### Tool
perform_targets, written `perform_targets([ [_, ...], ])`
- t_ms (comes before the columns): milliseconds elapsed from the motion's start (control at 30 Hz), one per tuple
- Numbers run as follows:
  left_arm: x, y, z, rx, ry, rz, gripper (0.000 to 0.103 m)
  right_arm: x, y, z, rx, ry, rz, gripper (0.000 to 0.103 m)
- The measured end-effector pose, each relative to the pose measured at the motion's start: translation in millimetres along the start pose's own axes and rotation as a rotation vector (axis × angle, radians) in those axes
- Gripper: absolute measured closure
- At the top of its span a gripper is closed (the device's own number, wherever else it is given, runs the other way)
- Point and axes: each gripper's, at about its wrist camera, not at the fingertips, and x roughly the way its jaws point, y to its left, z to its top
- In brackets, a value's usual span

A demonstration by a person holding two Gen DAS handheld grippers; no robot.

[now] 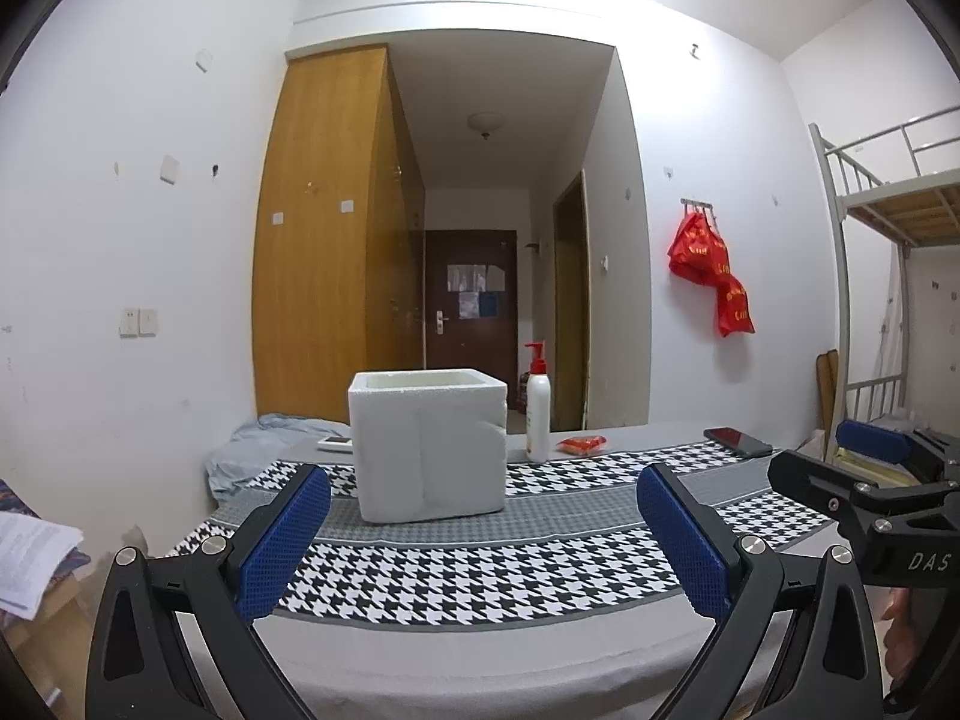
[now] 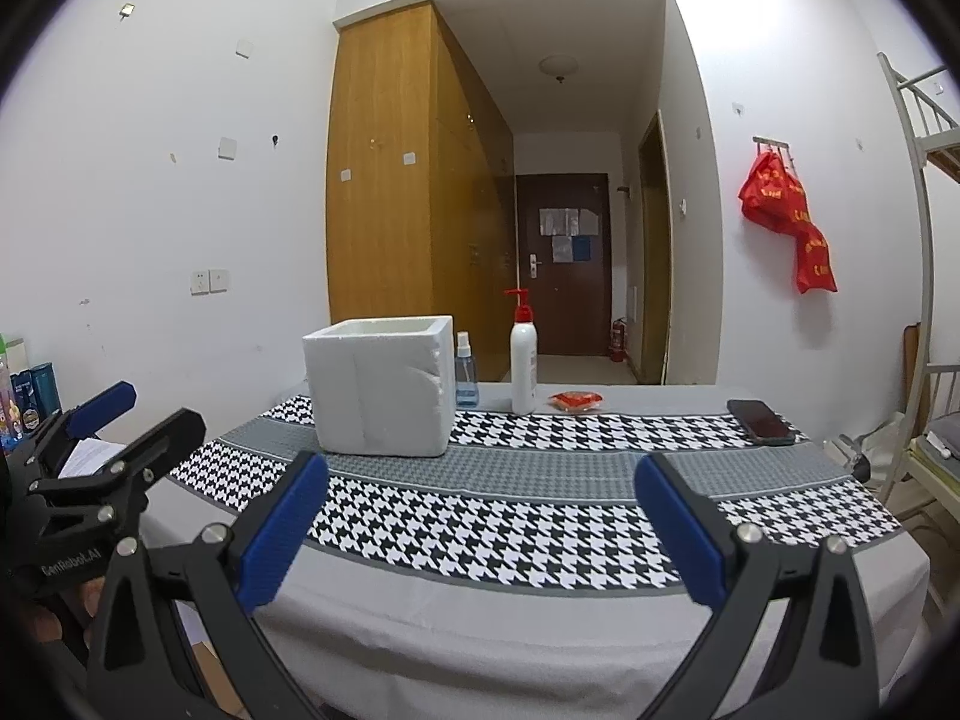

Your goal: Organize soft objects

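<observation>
The left gripper [image 1: 483, 531] is held out level, and its jaws are spread wide apart with nothing between them. The right gripper [image 2: 480, 525] is held the same way, jaws wide apart and holding nothing. The two sit side by side, near each other. A bit of a hand [image 1: 900, 630] shows behind the right gripper.

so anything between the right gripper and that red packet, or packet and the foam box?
Nothing visible blocks the right gripper: only bare patterned cloth lies before the red packet. Between packet and foam box stands the pump bottle, with a small spray bottle beside the box.
</observation>
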Motion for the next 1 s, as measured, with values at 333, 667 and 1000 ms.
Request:
perform_targets([
  [333,-8.9,-3.5,0.5,-0.003,0.022,0.023,0.001,-12.8,5.3,-4.8,-0.022,-0.003,0.000,0.000],
  [667,-12.5,1.2,-1.9,-0.023,0.046,0.054,0.001,-18.8,8.5,-6.9,-0.020,-0.005,0.028,0.000],
  [1000,-14.3,-2.7,-3.0,-0.011,0.047,0.044,0.001,-14.6,5.7,-9.0,-0.014,0.019,0.009,0.000],
])
